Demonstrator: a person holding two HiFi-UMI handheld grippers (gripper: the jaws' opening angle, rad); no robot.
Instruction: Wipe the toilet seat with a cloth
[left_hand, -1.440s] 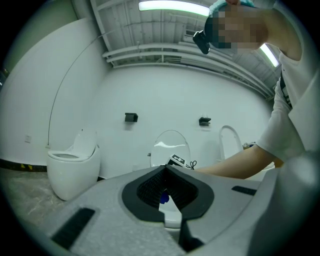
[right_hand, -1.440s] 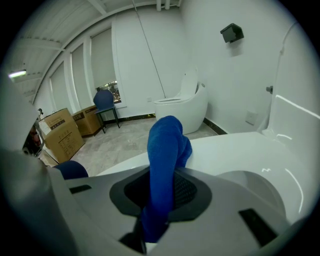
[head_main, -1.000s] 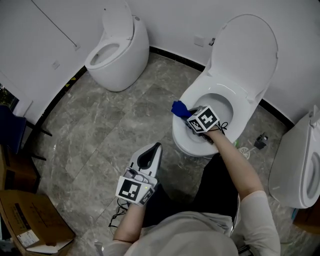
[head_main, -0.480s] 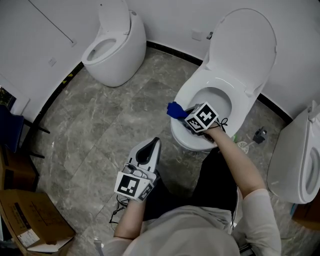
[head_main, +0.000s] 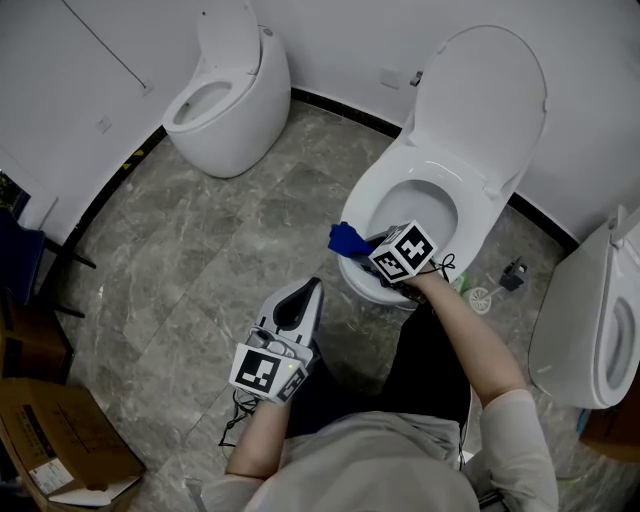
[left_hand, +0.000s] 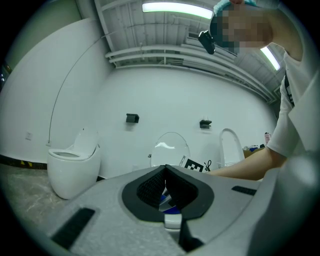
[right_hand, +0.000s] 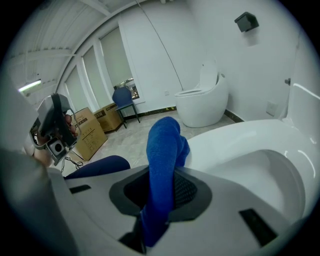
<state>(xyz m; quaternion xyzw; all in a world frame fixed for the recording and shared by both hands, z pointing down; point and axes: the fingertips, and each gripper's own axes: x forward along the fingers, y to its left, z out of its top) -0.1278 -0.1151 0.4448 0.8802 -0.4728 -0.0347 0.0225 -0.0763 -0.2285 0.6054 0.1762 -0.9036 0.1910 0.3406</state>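
Note:
A white toilet stands with its lid up, and its seat (head_main: 372, 200) rings the bowl. A blue cloth (head_main: 345, 240) lies against the seat's front-left rim, with my right gripper (head_main: 363, 246) shut on it. In the right gripper view the cloth (right_hand: 162, 150) sticks up from between the shut jaws of the right gripper (right_hand: 162, 192), and the seat (right_hand: 240, 145) curves away to the right. My left gripper (head_main: 309, 291) hangs low over the floor, left of the toilet and apart from it. The left gripper (left_hand: 165, 170) is shut, with nothing held.
A second toilet (head_main: 225, 95) stands at the far left wall and a third (head_main: 585, 330) at the right edge. A cardboard box (head_main: 60, 445) and a blue chair (head_main: 15, 265) sit at the left. Small items (head_main: 482, 296) lie on the grey stone floor (head_main: 200, 250) right of the toilet.
My right gripper has slid the blue cloth a little along the seat's left rim toward the front. The left gripper has hardly moved.

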